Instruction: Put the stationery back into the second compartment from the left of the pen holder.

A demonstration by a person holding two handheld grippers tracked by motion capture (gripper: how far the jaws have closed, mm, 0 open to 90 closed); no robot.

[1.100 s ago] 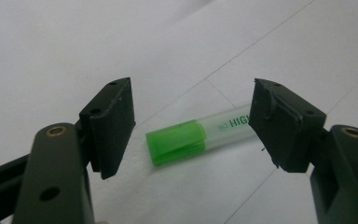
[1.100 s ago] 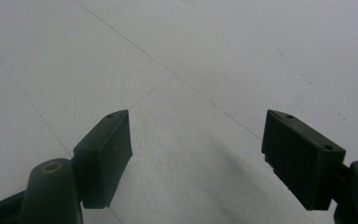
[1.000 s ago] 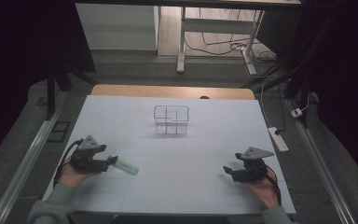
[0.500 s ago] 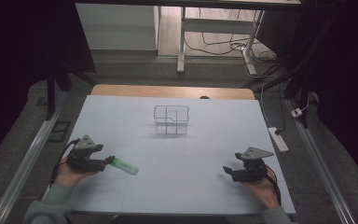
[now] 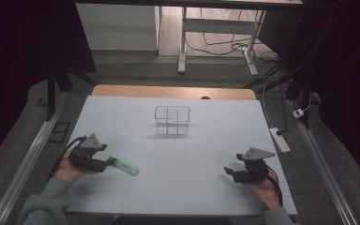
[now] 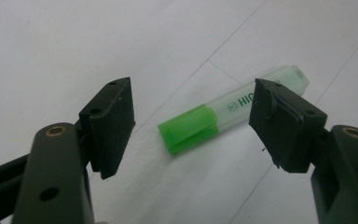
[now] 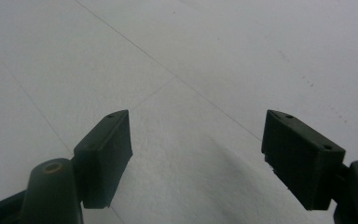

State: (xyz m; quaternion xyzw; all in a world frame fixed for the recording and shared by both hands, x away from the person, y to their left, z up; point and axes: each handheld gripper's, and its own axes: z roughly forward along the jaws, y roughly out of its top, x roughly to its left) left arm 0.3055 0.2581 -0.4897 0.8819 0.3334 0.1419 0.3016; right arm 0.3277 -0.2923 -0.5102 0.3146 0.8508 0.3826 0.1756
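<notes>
A green highlighter (image 5: 123, 166) with a clear barrel lies flat on the white table (image 5: 178, 140) at the front left. In the left gripper view the highlighter (image 6: 214, 121) rests on the sheet just beyond the gap between the jaws, its green cap end nearest. My left gripper (image 5: 107, 163) is open, right behind the pen's green end and not touching it. My left gripper (image 6: 193, 128) shows both jaws wide apart. At the front right, my right gripper (image 5: 228, 171) is open over bare table. Nothing lies between the jaws of my right gripper (image 7: 196, 149).
A small clear divided box (image 5: 172, 119) stands at the table's middle toward the back. A wooden strip (image 5: 173, 91) edges the far side. A power strip (image 5: 280, 139) lies off the right edge, and metal rails (image 5: 33, 154) flank the table.
My left gripper has slid slightly back toward the front left, away from the highlighter. The pen and the right gripper have stayed put.
</notes>
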